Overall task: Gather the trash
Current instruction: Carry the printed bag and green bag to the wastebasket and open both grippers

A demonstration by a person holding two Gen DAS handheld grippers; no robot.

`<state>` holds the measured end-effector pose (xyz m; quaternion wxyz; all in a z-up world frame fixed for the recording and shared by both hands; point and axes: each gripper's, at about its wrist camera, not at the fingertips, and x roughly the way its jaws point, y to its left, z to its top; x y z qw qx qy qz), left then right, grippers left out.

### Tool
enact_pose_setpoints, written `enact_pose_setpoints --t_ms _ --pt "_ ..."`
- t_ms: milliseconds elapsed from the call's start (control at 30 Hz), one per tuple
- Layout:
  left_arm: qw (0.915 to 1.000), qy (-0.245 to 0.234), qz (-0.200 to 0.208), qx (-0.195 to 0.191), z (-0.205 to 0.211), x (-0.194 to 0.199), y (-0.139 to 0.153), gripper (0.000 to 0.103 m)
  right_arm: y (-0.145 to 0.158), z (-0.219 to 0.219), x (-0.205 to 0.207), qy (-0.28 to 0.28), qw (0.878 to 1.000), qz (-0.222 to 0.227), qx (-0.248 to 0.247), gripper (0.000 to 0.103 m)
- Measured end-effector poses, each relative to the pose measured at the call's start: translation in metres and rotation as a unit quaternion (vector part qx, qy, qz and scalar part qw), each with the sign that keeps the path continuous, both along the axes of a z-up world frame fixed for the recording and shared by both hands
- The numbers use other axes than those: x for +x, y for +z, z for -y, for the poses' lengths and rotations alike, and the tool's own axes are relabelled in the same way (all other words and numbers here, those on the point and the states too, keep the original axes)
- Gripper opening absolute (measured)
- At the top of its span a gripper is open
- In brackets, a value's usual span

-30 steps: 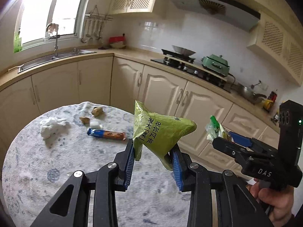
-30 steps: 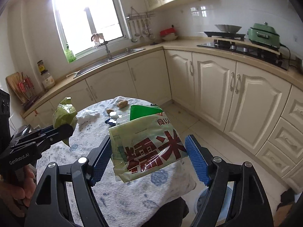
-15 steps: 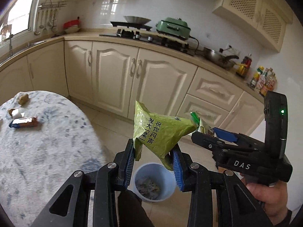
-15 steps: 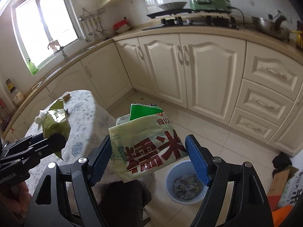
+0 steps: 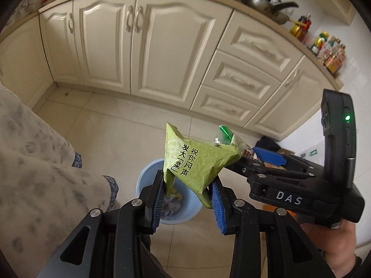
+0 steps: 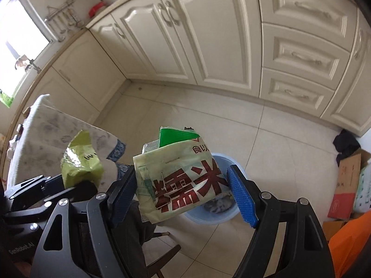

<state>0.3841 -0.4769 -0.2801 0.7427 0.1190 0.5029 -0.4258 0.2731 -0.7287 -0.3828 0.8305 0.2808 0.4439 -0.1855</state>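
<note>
Above the blue bin [image 5: 167, 194] on the floor, the left gripper [image 5: 186, 199] pinches a green wrapper [image 5: 197, 162] and the right gripper [image 6: 183, 197] clamps a rice bag [image 6: 180, 185]. I judge this the dropping step; next, both must open over the bin.

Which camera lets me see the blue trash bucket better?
Neither is perfect, but the right wrist view wins: the blue bucket shows its far rim, near wall and some trash inside, below the rice bag. In the left wrist view the green wrapper and fingers cover more of it.
</note>
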Motion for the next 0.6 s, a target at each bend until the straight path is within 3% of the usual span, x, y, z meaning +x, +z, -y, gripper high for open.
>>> enact_pose_setpoints --t_ms 133,233,300,333,500,600 --pt "0.9997 -0.003 -0.010 0.021 0.036 0.019 -0.020 0.035 -0.023 0.011 0.006 -0.005 1.000 -0.012 0.014 0.078" --pt "0.9986 -0.008 -0.021 0.048 0.065 0.032 -0.045 0.043 -0.040 0.019 0.010 -0.007 0.999 -0.023 0.022 0.081" --pt "0.9976 -0.005 -0.018 0.066 0.082 0.036 -0.058 0.055 -0.054 0.024 0.012 -0.011 0.999 -0.036 0.027 0.083" --pt "0.9971 -0.002 -0.014 0.074 0.087 0.038 -0.062 0.056 -0.059 0.025 0.012 -0.013 0.999 -0.040 0.031 0.084" --pt "0.9958 0.003 0.024 0.088 0.104 0.028 -0.063 0.085 -0.069 0.029 -0.003 -0.040 0.997 -0.043 0.046 0.103" --pt "0.9948 0.009 0.044 0.092 0.106 0.017 -0.058 0.094 -0.066 0.031 -0.013 -0.060 0.996 -0.042 0.048 0.103"
